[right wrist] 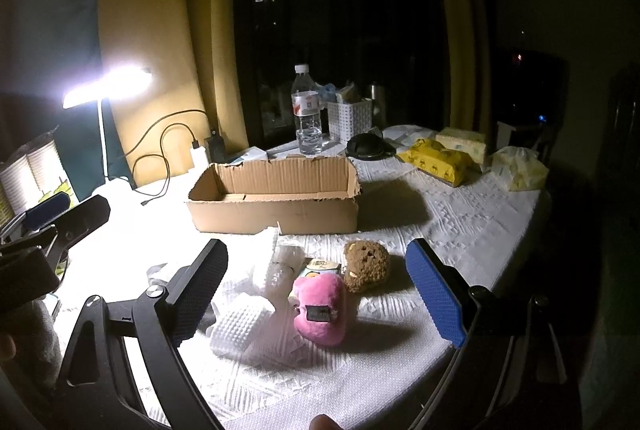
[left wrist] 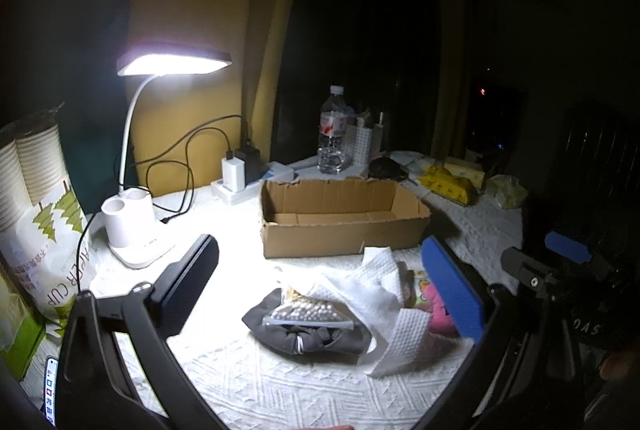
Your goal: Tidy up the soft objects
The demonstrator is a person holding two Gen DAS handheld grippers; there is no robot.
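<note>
An open cardboard box (left wrist: 340, 226) (right wrist: 276, 205) stands empty mid-table. In front of it lies a pile: a dark grey cloth (left wrist: 308, 334) with a clear bag of white beads (left wrist: 308, 312) on top, white paper towels (left wrist: 384, 286) (right wrist: 240, 322), a pink plush (right wrist: 320, 306) (left wrist: 438, 306) and a brown plush (right wrist: 366, 264). A small printed carton (right wrist: 318, 266) lies between the plushes. My left gripper (left wrist: 320, 294) hangs open above the cloth and bead bag. My right gripper (right wrist: 316, 294) is open, its fingers either side of the pink plush, holding nothing.
A lit desk lamp (left wrist: 172, 63) with a white base (left wrist: 132, 226) stands at left, beside paper cup sleeves (left wrist: 36, 169) and charger cables (left wrist: 192, 153). Behind the box are a water bottle (right wrist: 307, 113), a white basket (right wrist: 349, 119), yellow tissue packs (right wrist: 436, 155) and a dark object (right wrist: 366, 145).
</note>
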